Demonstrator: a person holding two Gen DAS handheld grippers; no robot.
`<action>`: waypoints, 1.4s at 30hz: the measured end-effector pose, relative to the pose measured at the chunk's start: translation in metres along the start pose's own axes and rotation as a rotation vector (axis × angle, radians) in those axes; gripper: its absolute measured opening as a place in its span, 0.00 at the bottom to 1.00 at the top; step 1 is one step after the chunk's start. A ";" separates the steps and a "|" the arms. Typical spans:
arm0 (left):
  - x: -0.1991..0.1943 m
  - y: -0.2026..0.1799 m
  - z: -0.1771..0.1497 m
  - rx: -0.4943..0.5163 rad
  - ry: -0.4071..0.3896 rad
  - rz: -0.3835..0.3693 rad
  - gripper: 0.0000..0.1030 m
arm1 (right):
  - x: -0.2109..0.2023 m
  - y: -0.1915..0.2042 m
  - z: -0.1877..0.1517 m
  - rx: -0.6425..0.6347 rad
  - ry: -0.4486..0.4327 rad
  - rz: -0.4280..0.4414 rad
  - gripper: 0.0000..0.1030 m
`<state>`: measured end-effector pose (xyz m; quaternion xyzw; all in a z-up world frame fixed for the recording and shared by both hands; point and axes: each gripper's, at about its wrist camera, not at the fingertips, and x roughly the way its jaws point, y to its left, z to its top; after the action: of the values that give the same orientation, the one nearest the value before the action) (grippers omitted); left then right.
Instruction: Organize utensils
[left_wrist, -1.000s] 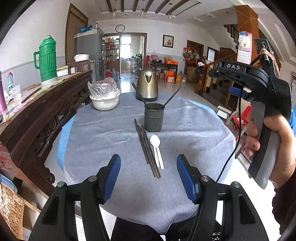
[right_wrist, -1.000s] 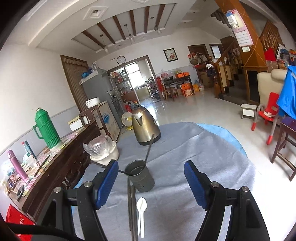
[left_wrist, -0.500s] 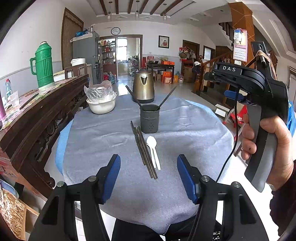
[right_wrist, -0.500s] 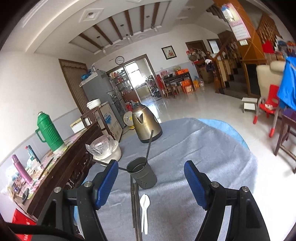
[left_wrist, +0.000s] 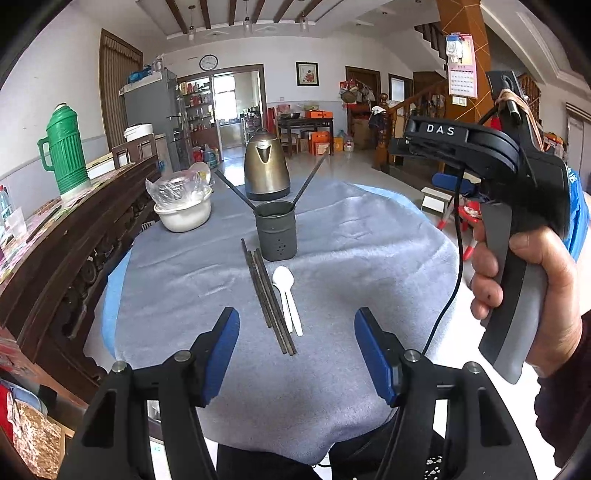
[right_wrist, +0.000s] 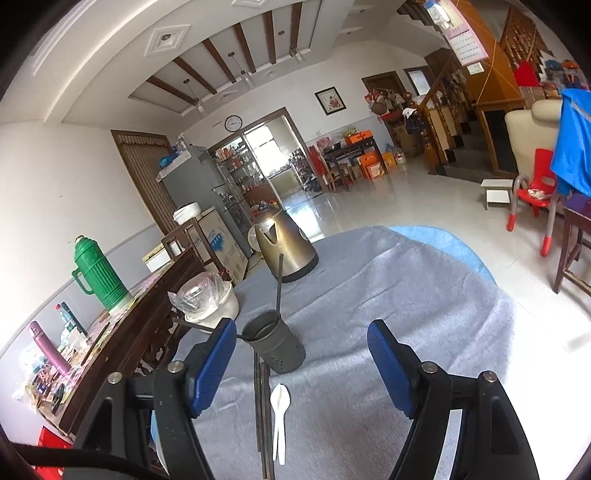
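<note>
A dark grey utensil cup (left_wrist: 276, 235) (right_wrist: 276, 342) stands mid-table with two dark sticks leaning out of it. In front of it lie dark chopsticks (left_wrist: 269, 299) (right_wrist: 262, 410) and white plastic spoons (left_wrist: 287, 297) (right_wrist: 279, 419), side by side on the grey cloth. My left gripper (left_wrist: 296, 341) hovers open above the near end of the chopsticks, nothing between its blue pads. My right gripper (right_wrist: 301, 363) is open too, held above the same utensils; its body shows at the right of the left wrist view, gripped by a hand (left_wrist: 532, 291).
A brass kettle (left_wrist: 266, 168) (right_wrist: 286, 249) stands behind the cup. A white bowl with a plastic bag (left_wrist: 183, 205) (right_wrist: 210, 301) sits at the left. A dark carved sideboard (left_wrist: 55, 236) with a green thermos (left_wrist: 64, 151) runs along the table's left. A red chair (right_wrist: 532, 199) stands far right.
Both grippers have drifted and rolled a little; the right one has sunk, so the cup and utensils sit higher and larger between its fingers. Nothing on the table moved.
</note>
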<state>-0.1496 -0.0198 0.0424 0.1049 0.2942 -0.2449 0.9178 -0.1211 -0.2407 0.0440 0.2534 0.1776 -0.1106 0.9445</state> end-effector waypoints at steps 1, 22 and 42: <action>0.002 0.000 0.001 -0.003 0.003 0.004 0.64 | 0.003 -0.002 -0.002 0.002 0.005 0.009 0.75; 0.122 0.117 0.008 -0.275 0.250 0.216 0.64 | 0.117 -0.015 -0.054 0.057 0.342 0.161 0.75; 0.195 0.128 0.021 -0.252 0.319 0.058 0.52 | 0.261 0.022 -0.128 -0.035 0.741 0.102 0.38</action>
<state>0.0643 0.0072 -0.0500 0.0353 0.4611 -0.1601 0.8721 0.0881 -0.1865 -0.1520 0.2688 0.4963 0.0390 0.8246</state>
